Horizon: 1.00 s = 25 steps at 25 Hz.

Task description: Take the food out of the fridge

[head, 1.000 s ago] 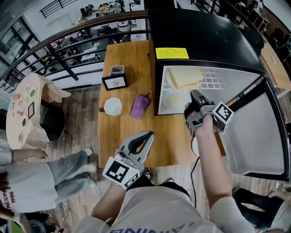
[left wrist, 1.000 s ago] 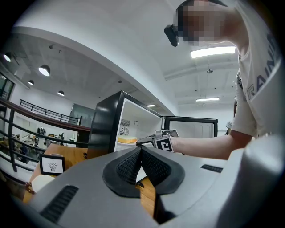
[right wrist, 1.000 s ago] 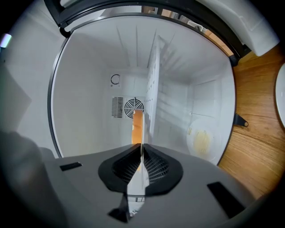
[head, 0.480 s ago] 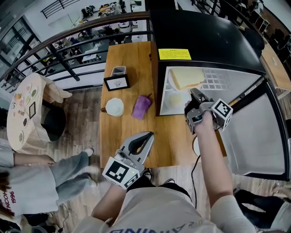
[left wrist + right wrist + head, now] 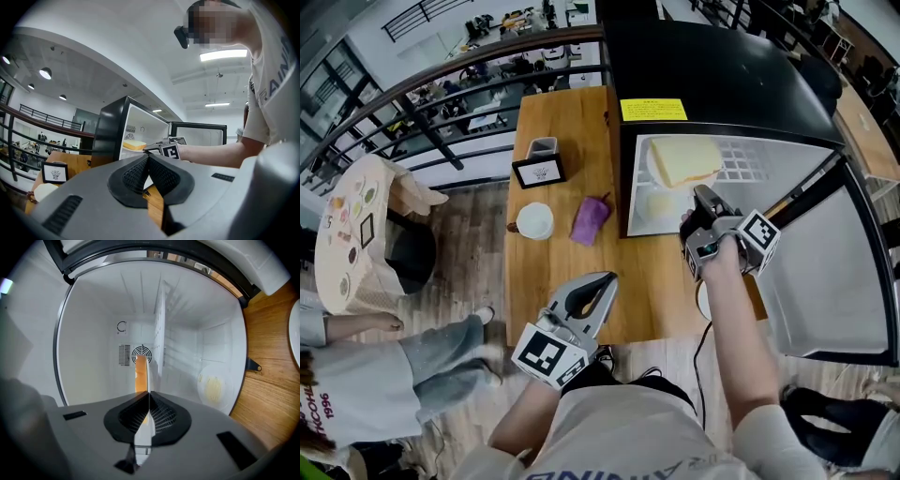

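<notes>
Wooden worktop (image 5: 553, 122) carries a black fridge (image 5: 722, 66) at its 1 o'clock corner, with the door swung wide. Change noted: the right hand-held gripper (image 5: 701, 197) sits at the fridge mouth, where it was a second ago. Its jaws are closing onto the thin white rim of the plate (image 5: 150, 375) bearing the bread (image 5: 684, 159), on the upper wire shelf at the gripper's 12 o'clock. Left hand-held gripper (image 5: 602, 281), at 7 o'clock, is clenched on nothing. Assessment: grasp looks established, withdrawal not begun. A second plate of food (image 5: 661, 204) remains on the fridge floor, so the task appears barely started.
</notes>
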Motion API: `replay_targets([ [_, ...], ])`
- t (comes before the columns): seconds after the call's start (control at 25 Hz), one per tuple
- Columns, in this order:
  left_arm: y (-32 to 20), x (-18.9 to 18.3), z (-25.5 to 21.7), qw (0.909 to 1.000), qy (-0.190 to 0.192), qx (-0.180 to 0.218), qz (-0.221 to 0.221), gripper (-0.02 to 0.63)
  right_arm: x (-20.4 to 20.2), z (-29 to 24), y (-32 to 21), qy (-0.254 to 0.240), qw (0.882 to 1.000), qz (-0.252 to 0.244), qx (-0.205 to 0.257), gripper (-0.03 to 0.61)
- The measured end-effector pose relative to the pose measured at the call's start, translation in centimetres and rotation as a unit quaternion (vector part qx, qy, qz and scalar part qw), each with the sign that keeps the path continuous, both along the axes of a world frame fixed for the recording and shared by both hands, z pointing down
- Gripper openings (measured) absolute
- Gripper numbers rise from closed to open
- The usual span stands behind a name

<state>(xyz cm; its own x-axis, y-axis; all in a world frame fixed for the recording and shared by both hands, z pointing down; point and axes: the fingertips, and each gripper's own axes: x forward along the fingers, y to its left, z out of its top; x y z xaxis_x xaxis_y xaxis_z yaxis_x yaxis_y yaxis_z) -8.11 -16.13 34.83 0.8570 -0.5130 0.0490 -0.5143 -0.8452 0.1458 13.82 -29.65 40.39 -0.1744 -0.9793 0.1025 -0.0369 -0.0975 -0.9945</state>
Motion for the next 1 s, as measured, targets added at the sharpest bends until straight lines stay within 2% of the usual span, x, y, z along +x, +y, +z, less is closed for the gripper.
replay_targets([
  [0.2, 0.5, 0.2, -0.1, 1.0000, -0.001, 0.001, 0.001, 0.008, 0.4, -0.9, 2.7, -0.003, 1.000, 0.001, 0.015, 0.026],
  [0.56, 2.5, 0.7, -0.1, 1.0000, -0.004, 0.001, -0.001, 0.008, 1.2, -1.2, 10.7, 0.005, 1.000, -0.007, 0.023, 0.026],
  [1.0, 5.5, 1.3, 0.9, 0.9999, -0.013, -0.001, -0.002, 0.008, -0.6, 4.5, 18.2, 0.015, 0.999, -0.050, -0.005, 0.028],
])
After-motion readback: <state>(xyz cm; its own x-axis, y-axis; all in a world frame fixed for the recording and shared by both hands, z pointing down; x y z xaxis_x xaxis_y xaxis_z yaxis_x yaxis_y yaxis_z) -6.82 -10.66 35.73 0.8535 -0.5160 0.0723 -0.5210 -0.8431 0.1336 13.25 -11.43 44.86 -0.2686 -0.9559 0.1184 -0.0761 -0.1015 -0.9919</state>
